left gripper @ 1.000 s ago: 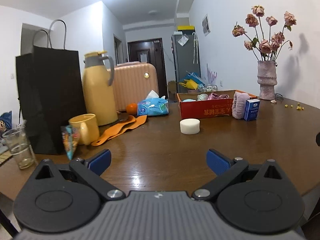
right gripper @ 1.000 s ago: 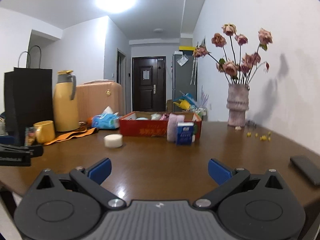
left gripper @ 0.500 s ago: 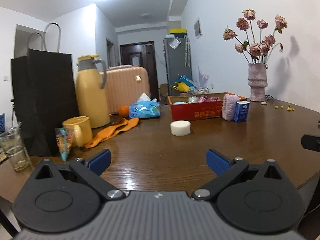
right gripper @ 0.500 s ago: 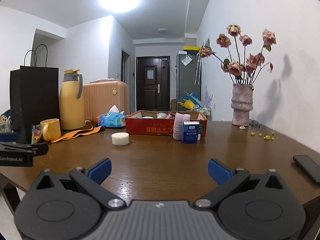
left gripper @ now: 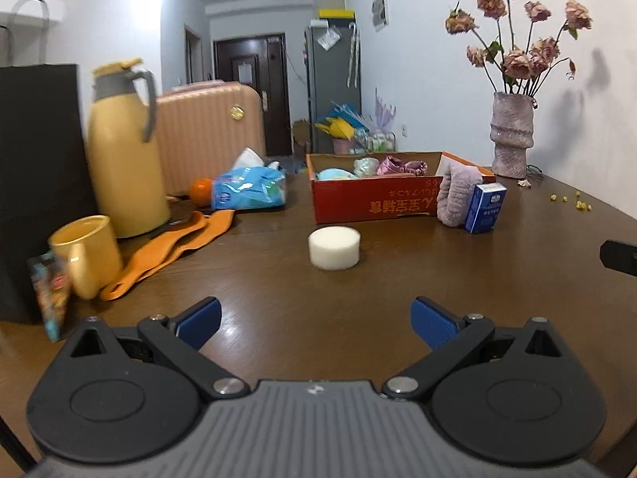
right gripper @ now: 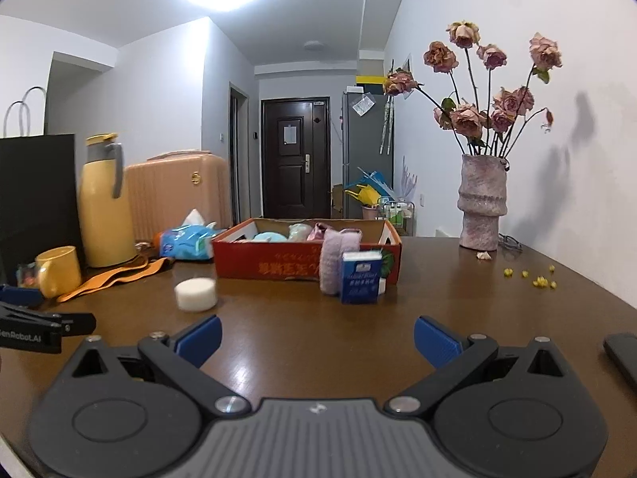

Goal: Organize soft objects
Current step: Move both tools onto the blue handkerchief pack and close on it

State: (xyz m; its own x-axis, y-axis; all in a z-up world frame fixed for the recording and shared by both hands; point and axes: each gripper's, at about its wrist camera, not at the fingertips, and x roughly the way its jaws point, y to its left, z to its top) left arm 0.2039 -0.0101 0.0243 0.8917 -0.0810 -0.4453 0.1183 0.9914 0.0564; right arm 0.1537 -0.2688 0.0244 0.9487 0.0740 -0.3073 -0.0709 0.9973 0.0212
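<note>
A white round sponge [left gripper: 334,247] lies on the brown table, straight ahead of my left gripper [left gripper: 316,322], which is open and empty. Behind the sponge stands a red cardboard box [left gripper: 374,204] with several soft items inside. A pink folded towel [left gripper: 456,195] leans on the box's right front corner, beside a small blue carton [left gripper: 485,207]. From the right wrist, the sponge [right gripper: 196,294] is ahead to the left, and the towel [right gripper: 333,261] and carton [right gripper: 360,282] stand before the box [right gripper: 278,265]. My right gripper [right gripper: 317,341] is open and empty.
On the left stand a yellow flask [left gripper: 121,151], a yellow mug [left gripper: 85,255], an orange strap [left gripper: 175,249], a blue tissue pack [left gripper: 249,191] and a black paper bag [left gripper: 36,183]. A vase of dried roses [right gripper: 482,203] is at the back right. A dark phone [right gripper: 623,358] lies far right.
My left gripper has moved forward and closer to the sponge and the box, which look larger now. The right gripper has moved forward a little. Both stay open.
</note>
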